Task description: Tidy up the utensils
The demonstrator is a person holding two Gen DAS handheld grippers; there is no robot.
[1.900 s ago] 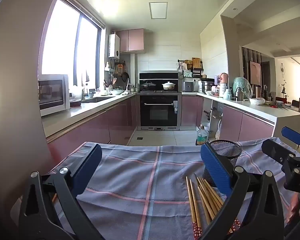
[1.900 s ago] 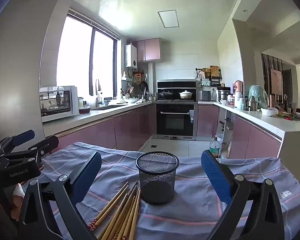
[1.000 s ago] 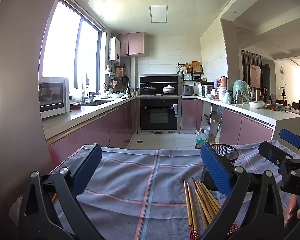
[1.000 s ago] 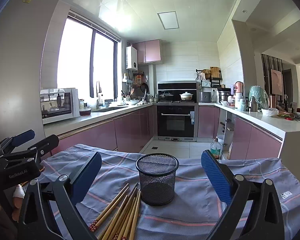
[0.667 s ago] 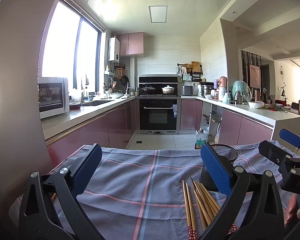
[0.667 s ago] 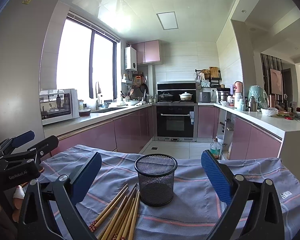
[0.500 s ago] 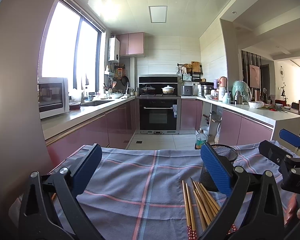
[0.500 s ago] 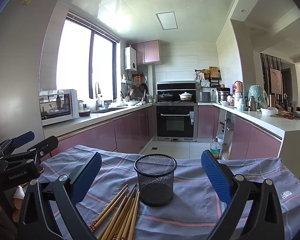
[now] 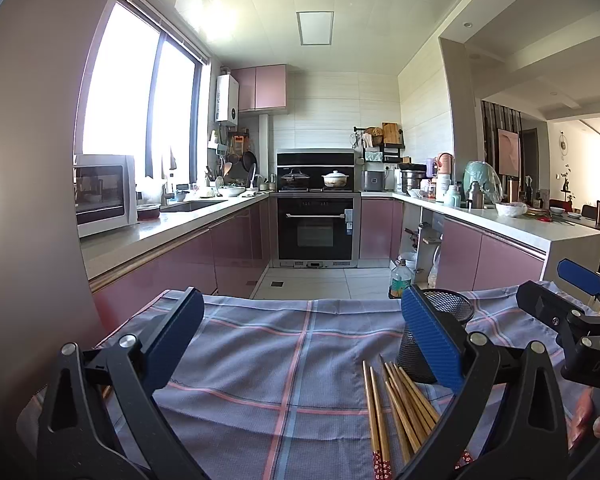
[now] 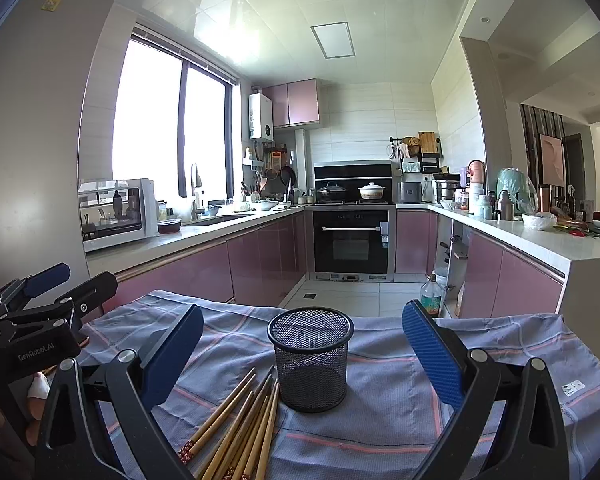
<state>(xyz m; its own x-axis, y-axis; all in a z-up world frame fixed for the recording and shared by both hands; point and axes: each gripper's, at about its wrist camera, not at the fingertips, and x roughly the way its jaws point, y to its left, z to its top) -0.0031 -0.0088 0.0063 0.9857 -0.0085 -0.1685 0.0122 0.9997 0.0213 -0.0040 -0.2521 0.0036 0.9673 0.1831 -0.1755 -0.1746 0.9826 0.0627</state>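
Note:
A black mesh cup (image 10: 310,360) stands upright on the blue plaid cloth (image 10: 380,420); it also shows in the left wrist view (image 9: 444,312), partly behind my left gripper's right finger. Several wooden chopsticks (image 10: 240,428) lie in a loose bundle just left of the cup, and show in the left wrist view (image 9: 400,400) too. My left gripper (image 9: 300,336) is open and empty above the cloth, left of the chopsticks. My right gripper (image 10: 302,348) is open and empty, with the cup between and beyond its fingers.
The cloth-covered table (image 9: 260,360) ends at a far edge over the kitchen floor. A plastic bottle (image 10: 431,296) stands on the floor beyond. Pink cabinets and counters line both sides, with an oven (image 9: 315,232) at the back and a microwave (image 9: 100,194) on the left.
Both cameras have tilted slightly, so the table sits a little lower in view. Both grippers stay open and the chopsticks and cup have not moved.

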